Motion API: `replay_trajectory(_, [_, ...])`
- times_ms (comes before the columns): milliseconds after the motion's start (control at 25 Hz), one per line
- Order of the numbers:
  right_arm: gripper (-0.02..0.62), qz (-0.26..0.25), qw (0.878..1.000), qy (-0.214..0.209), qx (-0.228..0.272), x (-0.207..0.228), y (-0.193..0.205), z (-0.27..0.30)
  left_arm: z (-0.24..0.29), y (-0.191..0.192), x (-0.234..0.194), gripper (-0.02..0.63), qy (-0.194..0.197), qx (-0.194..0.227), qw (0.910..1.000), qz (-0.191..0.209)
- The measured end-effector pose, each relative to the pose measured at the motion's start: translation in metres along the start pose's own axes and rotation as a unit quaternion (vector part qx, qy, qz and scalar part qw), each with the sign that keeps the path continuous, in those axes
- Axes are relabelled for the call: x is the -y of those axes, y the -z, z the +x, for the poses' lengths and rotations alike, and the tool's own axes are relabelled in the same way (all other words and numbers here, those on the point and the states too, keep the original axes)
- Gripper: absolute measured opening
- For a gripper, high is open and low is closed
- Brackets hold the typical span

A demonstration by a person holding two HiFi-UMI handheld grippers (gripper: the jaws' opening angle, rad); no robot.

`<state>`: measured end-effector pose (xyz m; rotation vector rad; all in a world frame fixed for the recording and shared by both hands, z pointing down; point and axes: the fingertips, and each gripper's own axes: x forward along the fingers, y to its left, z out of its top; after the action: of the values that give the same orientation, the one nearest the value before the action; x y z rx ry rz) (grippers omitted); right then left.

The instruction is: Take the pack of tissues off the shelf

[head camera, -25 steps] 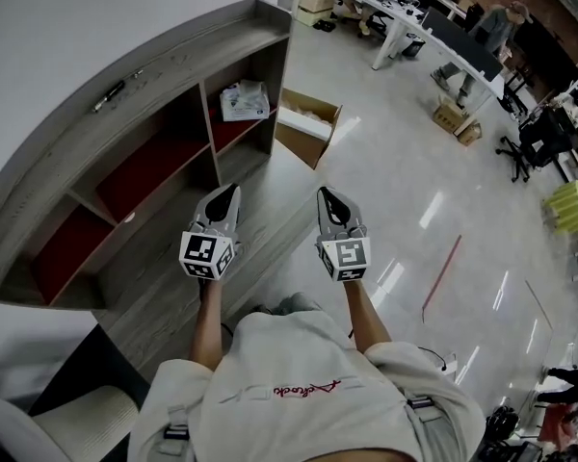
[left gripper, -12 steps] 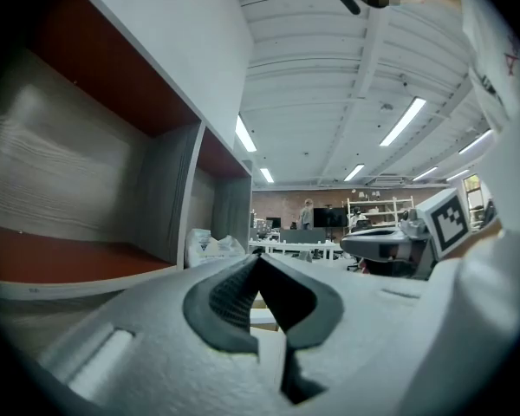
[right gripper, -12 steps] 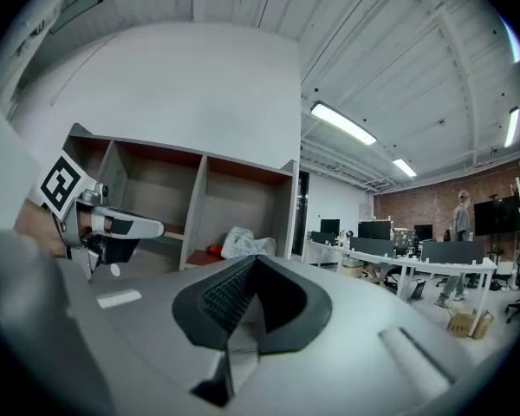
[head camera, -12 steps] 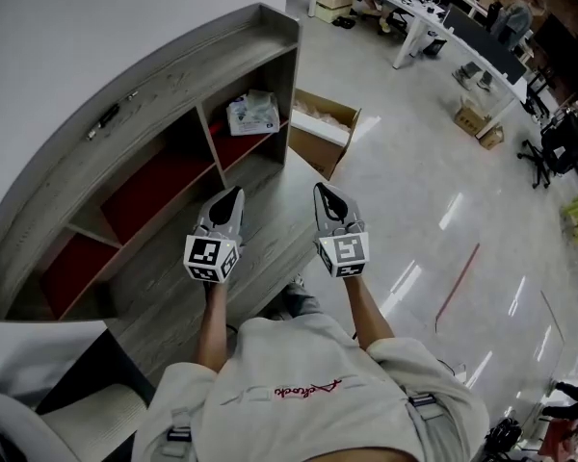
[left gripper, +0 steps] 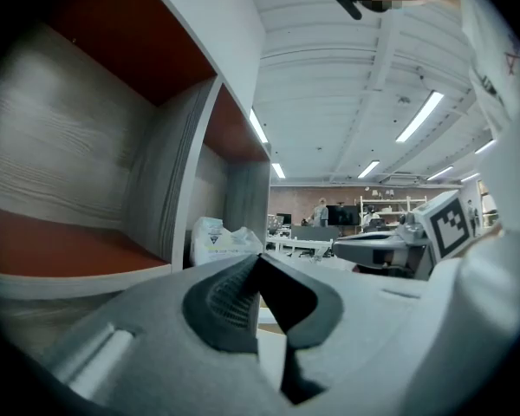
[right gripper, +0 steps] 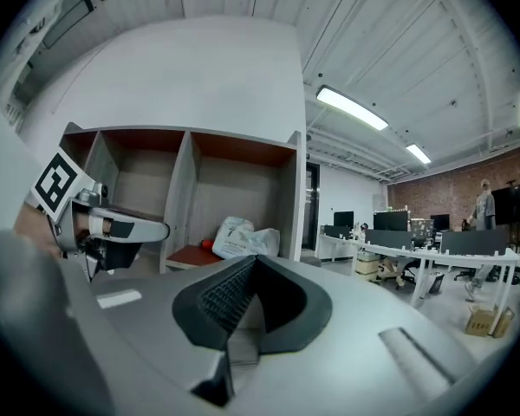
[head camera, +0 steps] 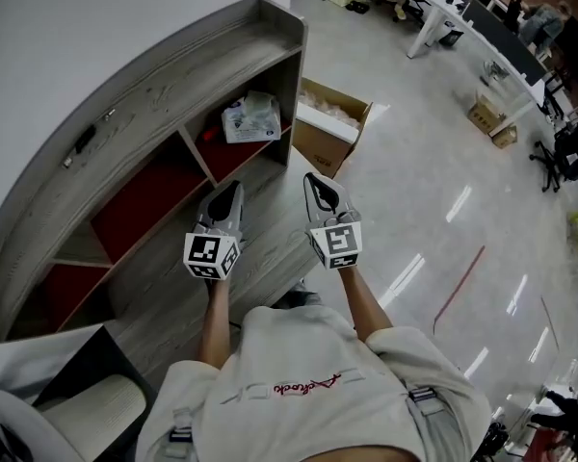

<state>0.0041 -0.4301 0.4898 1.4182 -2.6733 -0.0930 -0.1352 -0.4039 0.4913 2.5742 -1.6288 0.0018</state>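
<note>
A white pack of tissues lies in the rightmost compartment of a grey wooden shelf with red compartment floors; it also shows as the pack in the left gripper view and the pack in the right gripper view. My left gripper is held in front of the shelf, jaws together, nothing in them. My right gripper hangs beside it, shut and empty, short of the compartment. Both point toward the tissues, which are still some way off.
An open cardboard box stands on the floor just right of the shelf's end. A dark pen-like item lies on the shelf top. White desks and more boxes stand far off. A chair is at the lower left.
The view has shifted toward the shelf's right end; both grippers have come nearer the tissue compartment. The right gripper drifted left and slightly up. Jaws stayed shut.
</note>
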Motion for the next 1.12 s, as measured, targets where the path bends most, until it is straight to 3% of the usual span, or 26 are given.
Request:
replay_trajectory(880, [0.008,0.045,0.993,-0.063,-0.084,-0.009,0.095,0.035,0.010,0.098,-0.012,-0.002,-0.041,-0.093,0.9938,-0.046])
replay_trajectory(1120, [0.008,0.052,0.993,-0.069,-0.081,-0.011,0.101,0.043,0.005,0.111,-0.012,-0.002,-0.047,-0.100,0.9922,-0.059])
